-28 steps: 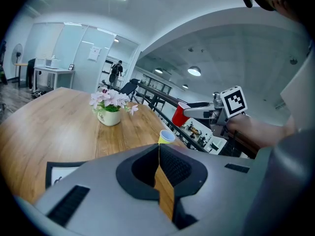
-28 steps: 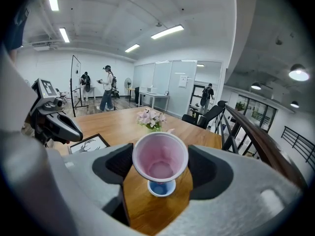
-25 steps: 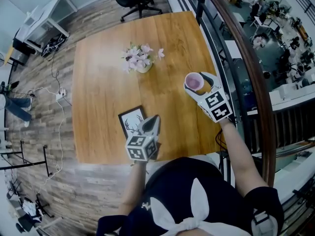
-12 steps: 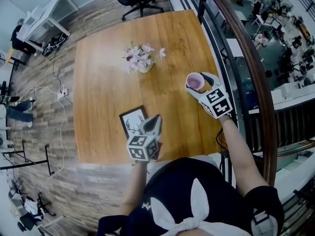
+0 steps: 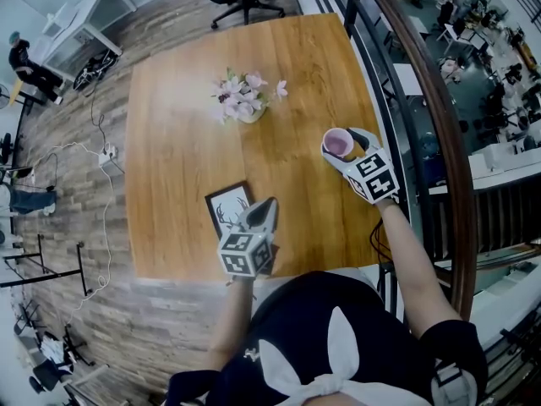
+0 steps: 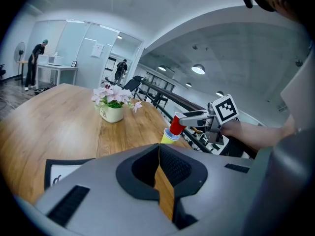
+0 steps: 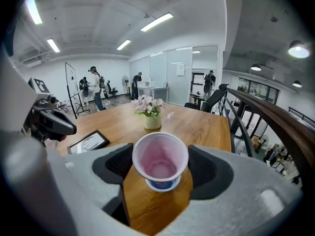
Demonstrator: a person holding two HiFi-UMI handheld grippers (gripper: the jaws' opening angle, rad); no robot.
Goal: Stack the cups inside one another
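Barely anything has shifted: the right gripper (image 5: 343, 147) has edged a touch further right of the flower vase (image 5: 243, 108). Nearest the person, well short of the vase, the left gripper (image 6: 159, 154) hangs by the picture frame (image 5: 226, 210), jaws pressed together on nothing, apparently parked clear. Further out, the right gripper clamps the red cup (image 6: 175, 125) rim-up just above the yellow cup (image 6: 169, 137) on the worktop (image 5: 177, 167), lined up, I judge, to drop inside.
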